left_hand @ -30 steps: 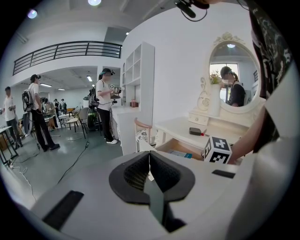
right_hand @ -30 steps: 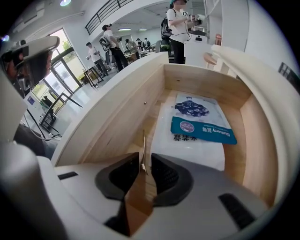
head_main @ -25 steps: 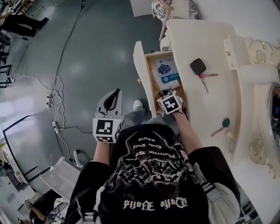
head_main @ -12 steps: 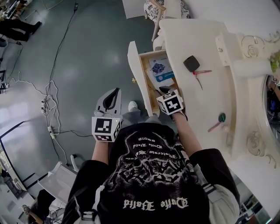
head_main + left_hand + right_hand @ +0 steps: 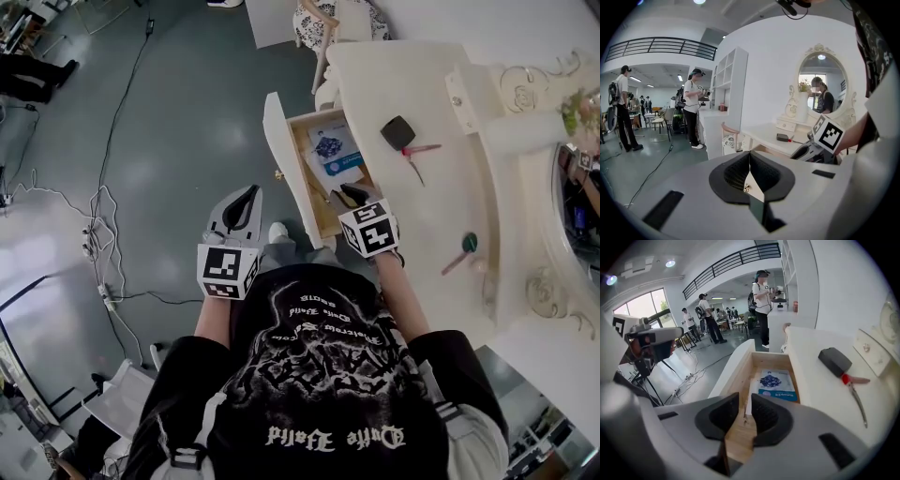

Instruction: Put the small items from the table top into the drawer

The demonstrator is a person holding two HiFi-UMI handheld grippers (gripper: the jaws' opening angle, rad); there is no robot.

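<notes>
Right tool [image 5: 349,195]: jaws spread with a clear gap, nothing between them, hovering over the near end of the open drawer; its own view looks straight down into the wooden box.
Left tool [image 5: 246,195]: jaws pressed together, empty, held out over the grey floor, well apart from the furniture.
Tabletop [image 5: 441,122]: cream-white dressing table, with the small items lying on its flat surface.
Drawer [image 5: 277,141]: pulled out to the left of the tabletop, with pale wood inside.
Booklet [image 5: 333,150]: white with a blue print, lying flat in the far half of the drawer.
Black case [image 5: 397,132]: dark rectangular block on the tabletop, just past the drawer's edge, touching the red piece beside it.
Red-handled implement [image 5: 413,156]: red and pink handle with a thin metal shaft, lying flat beside the black case; what exactly it is, hard to tell.
Green-headed stick [image 5: 466,246]: round green head on a pinkish handle, on the tabletop, well apart from the others.
</notes>
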